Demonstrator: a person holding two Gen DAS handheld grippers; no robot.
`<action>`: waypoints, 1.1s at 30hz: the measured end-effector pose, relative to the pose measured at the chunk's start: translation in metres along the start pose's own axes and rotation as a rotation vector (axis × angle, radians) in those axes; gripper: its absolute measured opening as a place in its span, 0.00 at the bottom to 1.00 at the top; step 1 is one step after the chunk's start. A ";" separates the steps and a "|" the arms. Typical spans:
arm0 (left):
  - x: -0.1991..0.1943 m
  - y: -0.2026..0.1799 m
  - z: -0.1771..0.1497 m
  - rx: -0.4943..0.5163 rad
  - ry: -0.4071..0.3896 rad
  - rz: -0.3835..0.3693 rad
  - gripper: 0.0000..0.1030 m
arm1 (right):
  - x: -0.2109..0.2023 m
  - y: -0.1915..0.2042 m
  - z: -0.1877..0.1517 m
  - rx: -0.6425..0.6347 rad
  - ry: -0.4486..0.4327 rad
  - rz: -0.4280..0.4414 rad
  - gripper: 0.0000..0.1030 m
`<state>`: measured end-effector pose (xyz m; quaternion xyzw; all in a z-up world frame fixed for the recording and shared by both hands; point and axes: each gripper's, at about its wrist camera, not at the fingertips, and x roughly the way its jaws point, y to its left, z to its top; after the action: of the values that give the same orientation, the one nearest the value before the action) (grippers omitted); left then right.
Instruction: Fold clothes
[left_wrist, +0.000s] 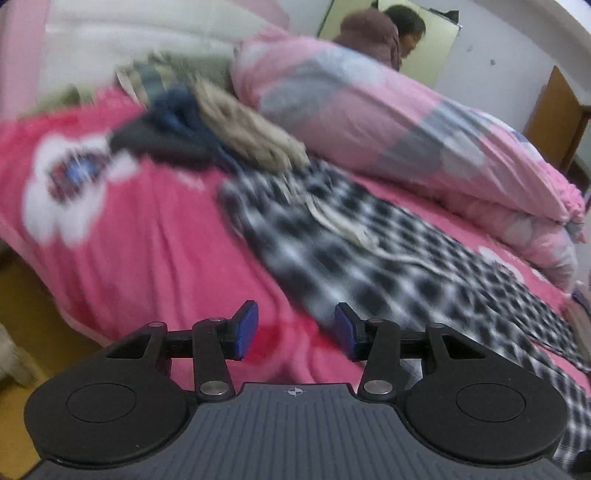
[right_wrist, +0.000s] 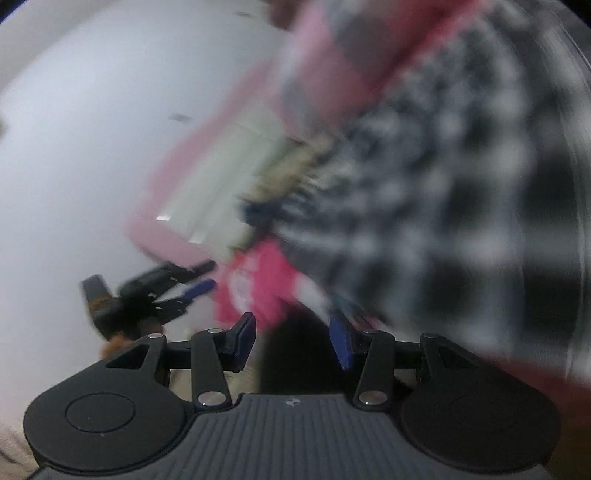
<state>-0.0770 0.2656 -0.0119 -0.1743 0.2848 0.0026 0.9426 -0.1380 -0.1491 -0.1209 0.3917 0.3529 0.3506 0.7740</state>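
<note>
A black-and-white checked garment (left_wrist: 388, 251) lies spread across the pink bed sheet (left_wrist: 155, 236), running from the middle toward the lower right. My left gripper (left_wrist: 295, 330) hovers open just above the sheet at the garment's near-left edge, with nothing between its blue pads. In the heavily blurred right wrist view, the checked garment (right_wrist: 424, 192) fills the right side, and my right gripper (right_wrist: 291, 338) stands open and empty. The left gripper (right_wrist: 162, 291) shows there too, at the lower left, jaws apart.
A heap of other clothes, dark blue and beige (left_wrist: 207, 125), sits behind the checked garment. A rolled pink and grey quilt (left_wrist: 388, 122) lies along the far right of the bed. A person (left_wrist: 384, 33) sits beyond it. Yellow floor (left_wrist: 33, 306) shows at left.
</note>
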 end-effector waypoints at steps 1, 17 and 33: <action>0.006 0.002 -0.005 -0.010 0.009 -0.018 0.44 | 0.002 -0.006 -0.005 0.036 -0.010 -0.014 0.46; 0.052 0.019 -0.036 -0.102 0.040 -0.169 0.44 | -0.005 -0.055 -0.010 0.392 -0.194 0.070 0.46; 0.078 0.055 -0.013 -0.264 -0.075 -0.117 0.44 | 0.047 -0.052 0.021 0.507 -0.158 0.042 0.26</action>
<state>-0.0243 0.3055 -0.0817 -0.3130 0.2361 -0.0083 0.9199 -0.0831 -0.1412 -0.1692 0.6066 0.3599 0.2355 0.6686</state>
